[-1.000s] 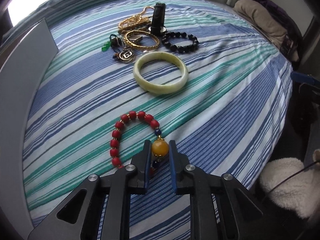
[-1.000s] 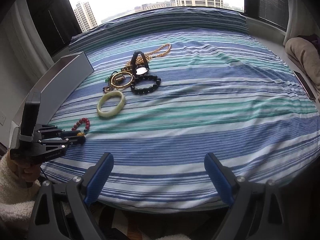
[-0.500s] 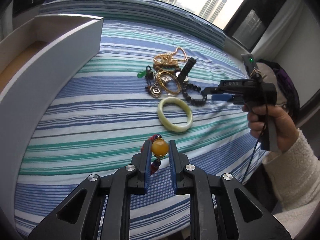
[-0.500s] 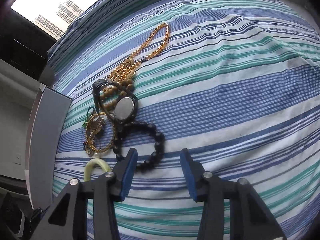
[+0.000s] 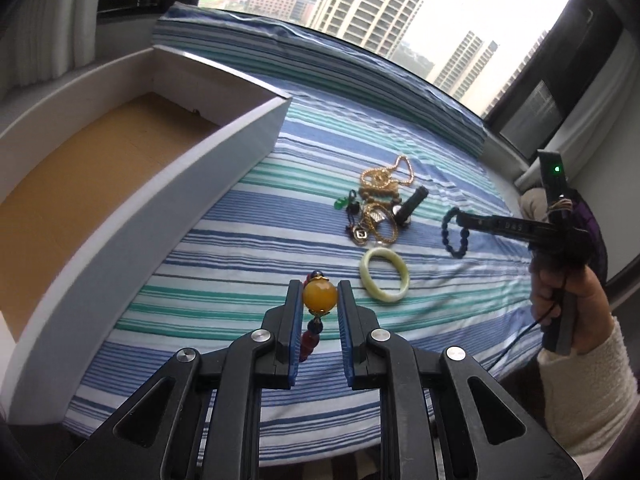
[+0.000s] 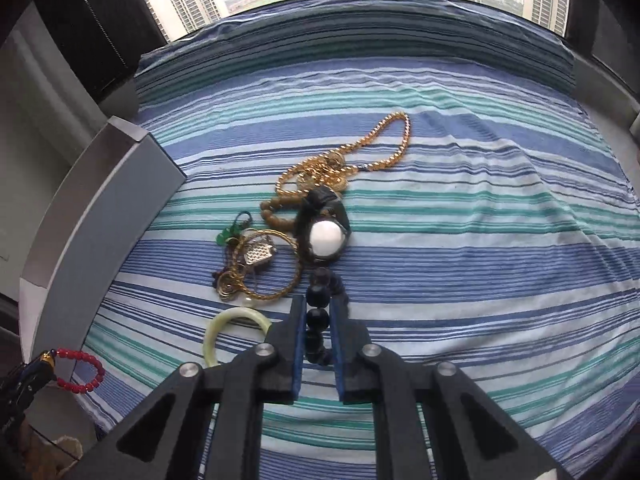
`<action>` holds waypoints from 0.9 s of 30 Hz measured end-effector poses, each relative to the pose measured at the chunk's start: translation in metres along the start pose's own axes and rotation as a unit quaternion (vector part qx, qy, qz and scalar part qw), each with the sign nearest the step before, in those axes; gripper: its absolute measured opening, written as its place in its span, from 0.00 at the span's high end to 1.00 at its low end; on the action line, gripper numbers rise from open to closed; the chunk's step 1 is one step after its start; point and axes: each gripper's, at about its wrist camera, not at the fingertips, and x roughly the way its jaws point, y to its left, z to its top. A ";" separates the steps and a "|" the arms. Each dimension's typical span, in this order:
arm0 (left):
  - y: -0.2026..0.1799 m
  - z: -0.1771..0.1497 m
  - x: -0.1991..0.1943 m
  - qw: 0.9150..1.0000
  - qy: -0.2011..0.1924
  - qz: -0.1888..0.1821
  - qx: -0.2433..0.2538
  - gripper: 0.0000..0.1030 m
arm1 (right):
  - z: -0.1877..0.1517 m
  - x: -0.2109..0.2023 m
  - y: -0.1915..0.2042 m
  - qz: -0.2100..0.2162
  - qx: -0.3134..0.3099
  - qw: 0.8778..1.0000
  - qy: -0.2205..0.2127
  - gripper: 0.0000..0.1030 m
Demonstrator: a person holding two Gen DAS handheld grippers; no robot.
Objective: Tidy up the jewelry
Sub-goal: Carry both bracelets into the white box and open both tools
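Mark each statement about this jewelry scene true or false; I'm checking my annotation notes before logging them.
1. The left claw is shut on the amber bead of the red beaded bracelet. True.
2. The right claw is open and holds nothing. False: it is shut on the dark beaded bracelet, having just been closing on it.
3. The pale green bangle lies on the striped bedsheet. True.
4. The white box already holds several necklaces. False: only its bare brown floor shows.
5. The gold bead necklace is draped over the box wall. False: it lies on the sheet, in the pile with the black watch.
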 end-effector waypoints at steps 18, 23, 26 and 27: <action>0.160 0.040 -0.078 0.955 -0.066 0.245 -0.151 0.85 | 0.055 -0.020 0.344 0.213 -0.237 0.947 -0.046 0.88; 0.175 0.034 -0.055 0.951 -0.047 0.267 -0.152 0.81 | 0.042 0.036 0.389 0.201 -0.255 0.946 -0.003 0.86; 0.175 0.027 -0.053 0.942 -0.054 0.300 -0.142 0.30 | 0.037 0.052 0.387 0.204 -0.242 0.949 0.006 0.61; 0.172 0.024 -0.056 0.940 -0.067 0.304 -0.138 0.26 | 0.036 0.051 0.380 0.208 -0.231 0.950 0.000 0.49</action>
